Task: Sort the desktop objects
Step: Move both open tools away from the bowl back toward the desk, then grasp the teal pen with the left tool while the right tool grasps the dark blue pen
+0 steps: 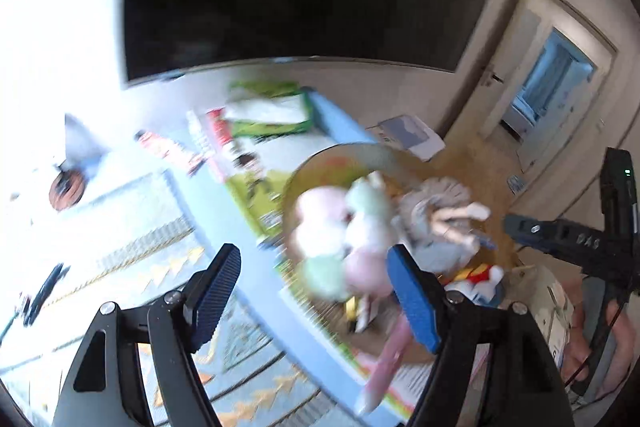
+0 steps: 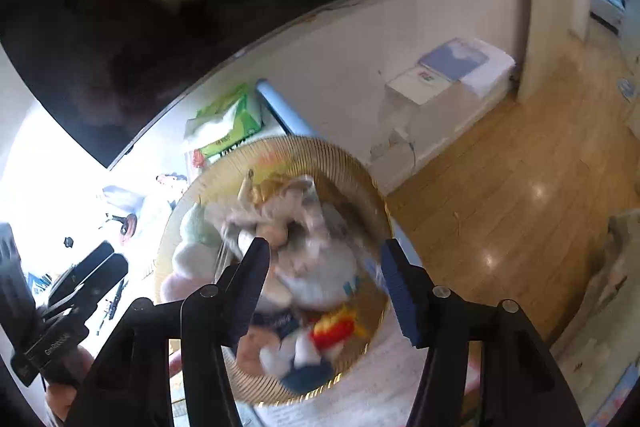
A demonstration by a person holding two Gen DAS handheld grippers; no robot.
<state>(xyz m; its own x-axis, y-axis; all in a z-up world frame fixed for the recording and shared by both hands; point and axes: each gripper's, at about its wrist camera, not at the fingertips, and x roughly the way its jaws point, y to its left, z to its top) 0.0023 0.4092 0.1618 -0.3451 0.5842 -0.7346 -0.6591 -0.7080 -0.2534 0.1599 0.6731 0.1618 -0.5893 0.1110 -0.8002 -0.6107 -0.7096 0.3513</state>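
Both grippers — left (image 1: 316, 291), right (image 2: 324, 283) — parted, gripping nothing; plush toys (image 1: 352, 227) and doll (image 2: 276, 211) piled in gold wire basket (image 2: 360, 171) — books (image 1: 188, 151), tissue pack (image 2: 228, 123) left on desk

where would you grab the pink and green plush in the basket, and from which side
Grip the plush toy across its soft pink-and-green body, coming down from above. It lies on top of the pile in the round basket, whose wall blocks a sideways approach. Both frames are blurred, so finer detail is unclear.
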